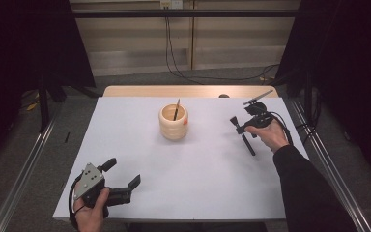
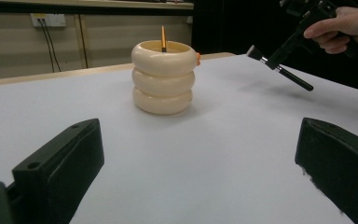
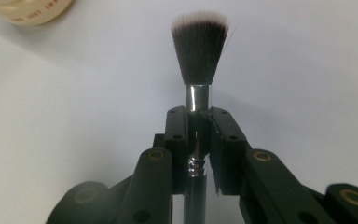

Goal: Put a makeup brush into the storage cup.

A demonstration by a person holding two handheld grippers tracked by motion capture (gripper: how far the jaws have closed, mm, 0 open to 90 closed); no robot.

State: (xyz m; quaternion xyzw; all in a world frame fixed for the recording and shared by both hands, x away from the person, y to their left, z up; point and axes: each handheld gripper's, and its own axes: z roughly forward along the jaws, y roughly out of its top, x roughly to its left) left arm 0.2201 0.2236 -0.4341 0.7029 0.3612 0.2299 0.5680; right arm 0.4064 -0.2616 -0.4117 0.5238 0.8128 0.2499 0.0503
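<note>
Black-bristled makeup brush (image 3: 199,51) with a chrome ferrule and dark handle is pinched at the ferrule by the right tongs (image 1: 242,127), held above the right side of the white table (image 1: 212,174). Cream ribbed ceramic holder (image 1: 173,123) sits mid-table with a thin orange-tipped stick (image 2: 163,39) inside. Left tongs (image 1: 123,175) rest spread apart near the front left edge, holding nothing.

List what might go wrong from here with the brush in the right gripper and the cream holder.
1. The right gripper clamps the black makeup brush at its smooth silver ferrule, so the brush may slip or pivot.
2. The cream ringed holder already has an orange-tipped stick leaning inside; the brush could catch on it going in.
3. The holder stands unheld, with the open left gripper far away; a bump may tip it.
</note>
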